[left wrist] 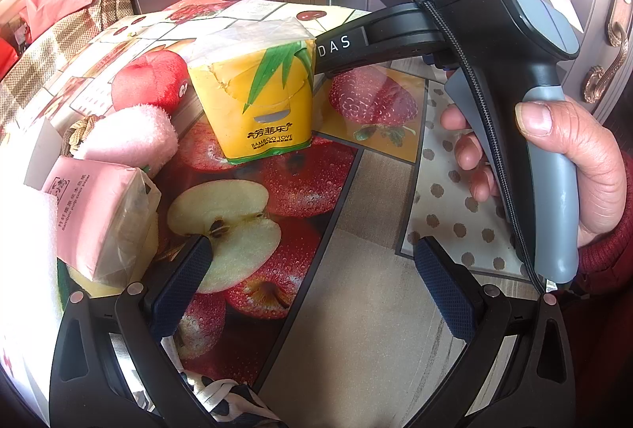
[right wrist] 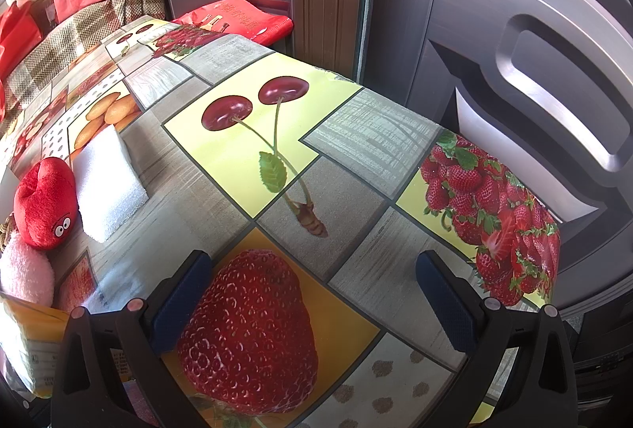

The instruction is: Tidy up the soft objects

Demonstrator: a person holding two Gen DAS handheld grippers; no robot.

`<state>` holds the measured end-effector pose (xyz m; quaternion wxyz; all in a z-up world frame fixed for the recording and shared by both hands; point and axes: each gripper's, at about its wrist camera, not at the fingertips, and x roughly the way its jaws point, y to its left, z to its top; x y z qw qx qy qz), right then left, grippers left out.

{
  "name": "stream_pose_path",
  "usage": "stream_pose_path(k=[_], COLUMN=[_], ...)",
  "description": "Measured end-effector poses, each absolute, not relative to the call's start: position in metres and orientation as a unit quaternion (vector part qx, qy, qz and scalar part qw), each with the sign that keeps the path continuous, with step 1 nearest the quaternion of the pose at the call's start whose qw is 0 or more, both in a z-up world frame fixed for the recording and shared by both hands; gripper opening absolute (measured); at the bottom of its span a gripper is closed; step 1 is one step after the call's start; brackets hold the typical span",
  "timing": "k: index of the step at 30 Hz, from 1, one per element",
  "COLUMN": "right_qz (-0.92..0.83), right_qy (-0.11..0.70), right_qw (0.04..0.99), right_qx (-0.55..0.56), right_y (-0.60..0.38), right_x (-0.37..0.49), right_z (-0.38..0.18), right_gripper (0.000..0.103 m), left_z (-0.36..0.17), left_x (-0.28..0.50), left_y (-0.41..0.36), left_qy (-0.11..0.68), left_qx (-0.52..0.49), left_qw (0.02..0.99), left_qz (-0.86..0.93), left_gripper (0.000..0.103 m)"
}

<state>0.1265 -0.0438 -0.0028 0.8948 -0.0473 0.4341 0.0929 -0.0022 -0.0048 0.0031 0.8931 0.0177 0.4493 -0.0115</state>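
Both grippers are gaping with nothing between their jaws: the left gripper (left wrist: 312,277) is facing the yellow tissue pack (left wrist: 261,99) standing ahead, likely parked beside the pink plush (left wrist: 130,137) for grouping; the right gripper (right wrist: 312,281) is hovering just right of that pack.

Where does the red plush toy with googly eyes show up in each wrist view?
Left wrist view: the red plush toy sits upper left, just left of the yellow tissue pack.
Right wrist view: the same toy is at the far left edge, beside the white foam block.
Shared landmark: the pink plush directly below the toy.
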Motion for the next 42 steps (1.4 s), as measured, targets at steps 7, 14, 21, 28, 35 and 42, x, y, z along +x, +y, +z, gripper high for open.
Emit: stream_pose_path(k=[7,14,21,28,35,42], right_qz=[0.093,0.093,0.096,0.099,0.099,0.099], right_qy=[0.434,0.434,0.434,0.433,0.433,0.433], right_qw=[0.895,0.895,0.895,0.895,0.895,0.895], right_qx=[-0.047,-0.047,-0.05,-0.046,-0.046,-0.046], right_y=[-0.044,-0.044,-0.041,-0.041,-0.041,-0.041], right_x=[0.127,0.126,0.125,0.124,0.124,0.124], right_z=[-0.003,-0.002,-0.002,-0.002,-0.002,-0.002], right_gripper=[0.103,0.103,0.103,0.103,0.103,0.103], left_z=[0.003,0.003,0.003,0.019,0.112,0.088], left_x=[-0.002,-0.002,-0.002,-0.013,-0.09,-0.139], left_y=[-0.005,-0.004,-0.006,-0.009,0.047,0.083], left_qy=[0.449,0.45,0.449,0.44,0.271,0.247], left_qx=[0.018,0.018,0.017,0.015,-0.084,-0.138], left_qw=[0.893,0.893,0.893,0.896,0.959,0.958], left_qz=[-0.011,-0.011,-0.012,-0.061,-0.006,0.044], left_gripper=[0.102,0.102,0.102,0.102,0.103,0.103])
